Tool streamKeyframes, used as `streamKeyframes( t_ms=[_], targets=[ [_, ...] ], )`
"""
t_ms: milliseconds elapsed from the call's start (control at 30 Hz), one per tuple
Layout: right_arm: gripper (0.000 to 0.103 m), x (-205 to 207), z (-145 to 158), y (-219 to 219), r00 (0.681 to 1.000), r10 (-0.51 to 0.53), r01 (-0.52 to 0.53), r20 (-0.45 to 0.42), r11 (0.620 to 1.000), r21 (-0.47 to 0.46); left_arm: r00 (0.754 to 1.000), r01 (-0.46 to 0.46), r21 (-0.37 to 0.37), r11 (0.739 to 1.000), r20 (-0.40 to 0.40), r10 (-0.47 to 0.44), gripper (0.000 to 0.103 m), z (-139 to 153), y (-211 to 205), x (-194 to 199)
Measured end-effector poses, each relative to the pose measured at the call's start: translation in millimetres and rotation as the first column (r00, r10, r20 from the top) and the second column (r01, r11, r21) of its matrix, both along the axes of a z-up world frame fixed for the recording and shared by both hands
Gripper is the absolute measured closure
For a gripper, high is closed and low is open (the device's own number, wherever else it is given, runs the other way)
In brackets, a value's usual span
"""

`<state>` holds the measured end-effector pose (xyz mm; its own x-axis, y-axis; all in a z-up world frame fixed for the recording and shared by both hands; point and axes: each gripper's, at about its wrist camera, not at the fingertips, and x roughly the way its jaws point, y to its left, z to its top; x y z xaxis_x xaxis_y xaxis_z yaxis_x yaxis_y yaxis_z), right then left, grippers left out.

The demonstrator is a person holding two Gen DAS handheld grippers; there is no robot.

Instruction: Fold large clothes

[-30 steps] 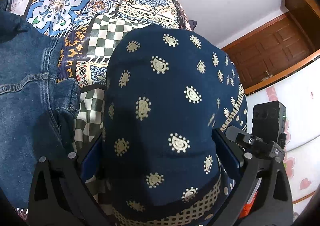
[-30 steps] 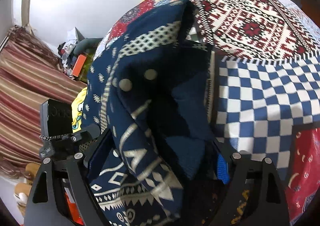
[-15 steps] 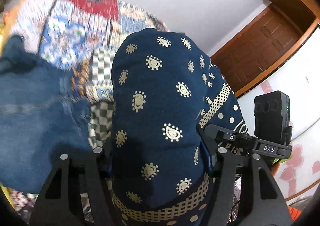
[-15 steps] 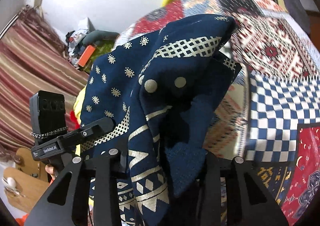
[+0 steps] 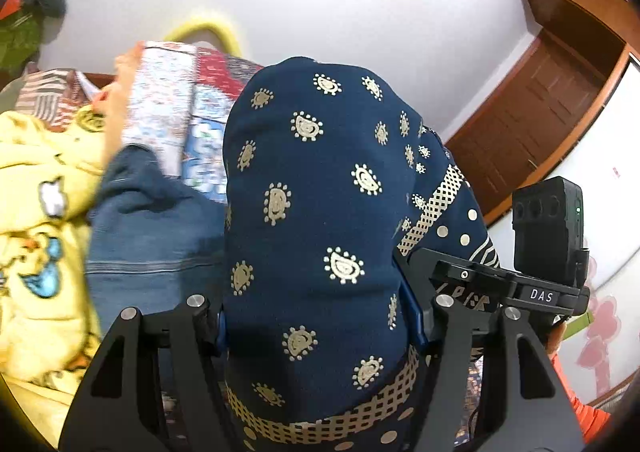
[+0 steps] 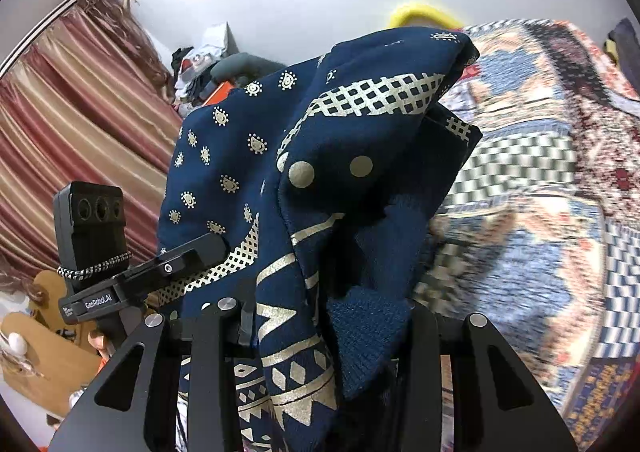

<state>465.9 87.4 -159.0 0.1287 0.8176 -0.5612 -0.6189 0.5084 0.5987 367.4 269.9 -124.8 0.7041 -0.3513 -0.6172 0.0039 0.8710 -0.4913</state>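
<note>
While both grippers pinch it, the dark blue garment [image 5: 316, 236] fills the middle of each view, lifted above the patchwork bed cover [image 6: 552, 179]. The left gripper [image 5: 318, 326] squeezes a fat bunch; the right gripper [image 6: 324, 326] squeezes a thinner fold. The thick bunch could slip out, because the cloth is heavy and hangs loose.

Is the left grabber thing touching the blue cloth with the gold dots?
Touching. In the left wrist view, the left gripper has both fingers pressed against the sides of the navy patterned cloth, which bulges up between them.
</note>
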Motion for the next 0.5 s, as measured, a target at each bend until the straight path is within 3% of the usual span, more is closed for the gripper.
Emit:
streamKeyframes(
  t_ms=[267, 433, 500],
  targets=[
    [0.068, 26.9, -53.4, 69.9, 0.995, 0.042, -0.049, -0.092, 0.996, -0.072, 0.991, -0.087, -0.024, 0.996, -0.104, 0.084, 0.039, -61.8, 64.8, 17.3],
    [0.069, 50.7, -93.3, 84.1, 0.985, 0.019, -0.038, -0.171, 0.994, -0.107, 0.967, -0.136, -0.030, 0.990, -0.224, 0.126, 0.039, -119.2, 89.9, 34.6],
    [0.069, 55.7, -98.7, 84.8, 0.983, 0.001, -0.023, -0.181, 0.992, -0.122, 0.961, -0.165, -0.081, 0.983, -0.236, 0.142, 0.037, -138.4, 103.1, 32.8]
  ],
)
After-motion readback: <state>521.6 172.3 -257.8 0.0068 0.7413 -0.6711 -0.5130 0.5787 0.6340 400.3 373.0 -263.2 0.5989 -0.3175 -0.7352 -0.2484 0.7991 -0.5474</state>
